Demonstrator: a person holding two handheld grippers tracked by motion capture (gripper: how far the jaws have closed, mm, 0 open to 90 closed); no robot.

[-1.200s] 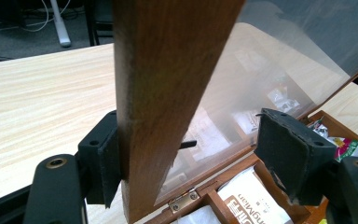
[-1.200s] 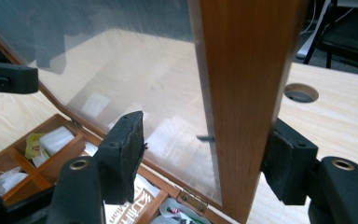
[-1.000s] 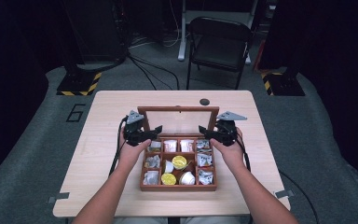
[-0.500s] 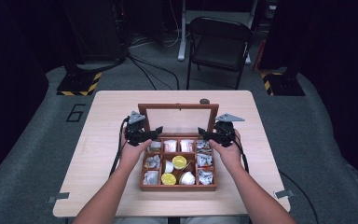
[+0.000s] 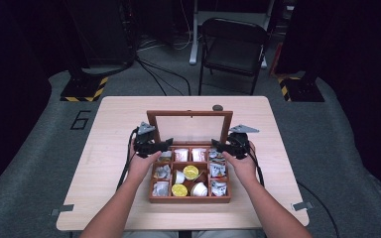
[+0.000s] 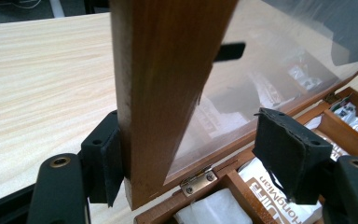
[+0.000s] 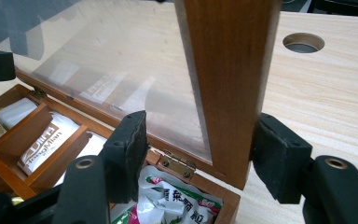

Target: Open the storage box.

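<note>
Lid [image 5: 189, 126] stands upright between both tongs: left tongs [image 6: 200, 154] and right tongs [image 7: 200, 154] gape wide, each straddling a side rail.

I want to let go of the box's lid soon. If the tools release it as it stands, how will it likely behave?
The lid stands about upright on two small hinges, so it may swing either way. Its wooden frame looks stiff and fairly heavy. The clear pane might rattle or crack if it drops shut.

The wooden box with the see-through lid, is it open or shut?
Open: the wooden-framed clear lid stands upright above the brown compartment box, packets showing inside.
</note>
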